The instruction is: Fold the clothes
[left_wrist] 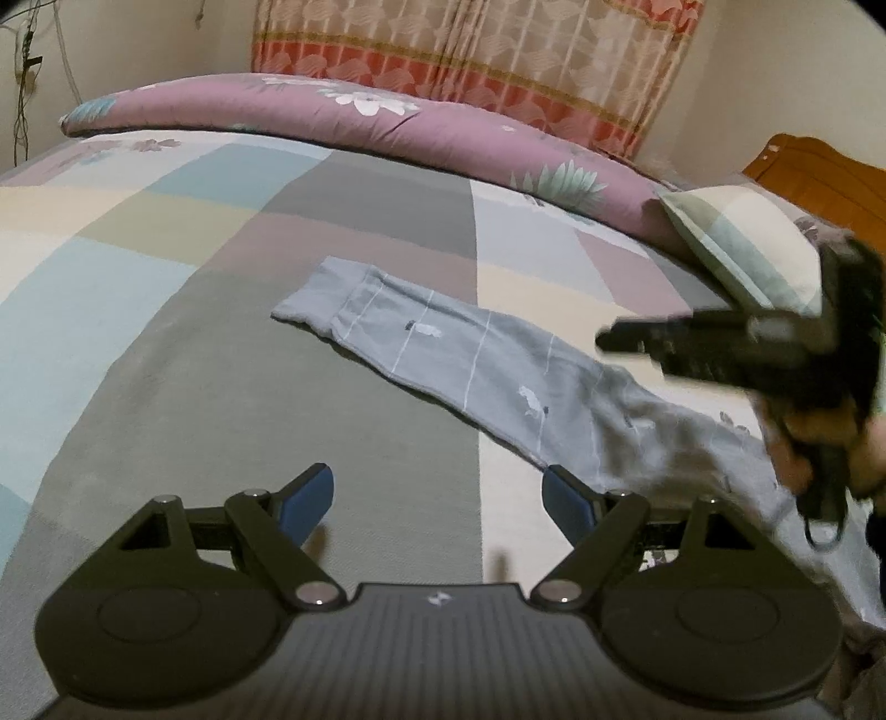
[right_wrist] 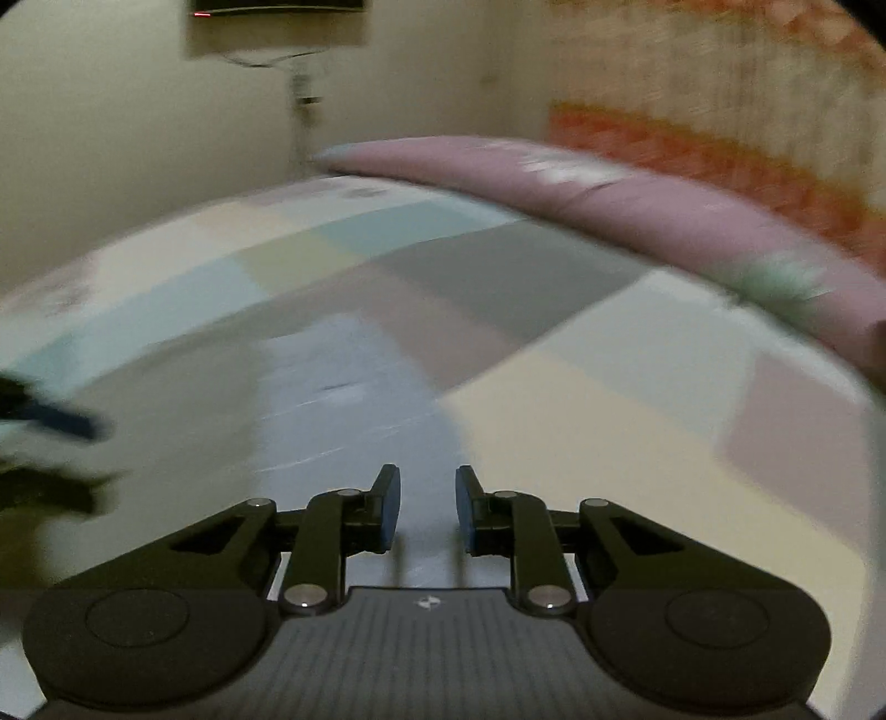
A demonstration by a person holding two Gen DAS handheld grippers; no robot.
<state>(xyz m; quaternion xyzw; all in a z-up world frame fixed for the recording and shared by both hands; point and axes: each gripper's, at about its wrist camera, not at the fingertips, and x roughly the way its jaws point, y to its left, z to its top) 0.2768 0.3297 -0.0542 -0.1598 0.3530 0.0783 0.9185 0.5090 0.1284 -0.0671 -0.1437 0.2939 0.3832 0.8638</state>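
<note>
Left wrist view: left gripper (left_wrist: 437,501) spread wide and empty above the patchwork bedsheet (left_wrist: 166,354); grey-blue trousers (left_wrist: 443,343) lie folded lengthwise just ahead, running right beneath the right gripper (left_wrist: 609,338). Right wrist view, blurred: right gripper (right_wrist: 427,507) narrowly parted, empty, over the trousers (right_wrist: 343,399)

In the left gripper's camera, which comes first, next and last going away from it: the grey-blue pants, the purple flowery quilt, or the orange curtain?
From the left gripper:
1. Grey-blue printed pants, lying on the bed just ahead, to the right.
2. Purple flowery quilt, rolled along the bed's far edge.
3. Orange patterned curtain, behind the quilt.
</note>
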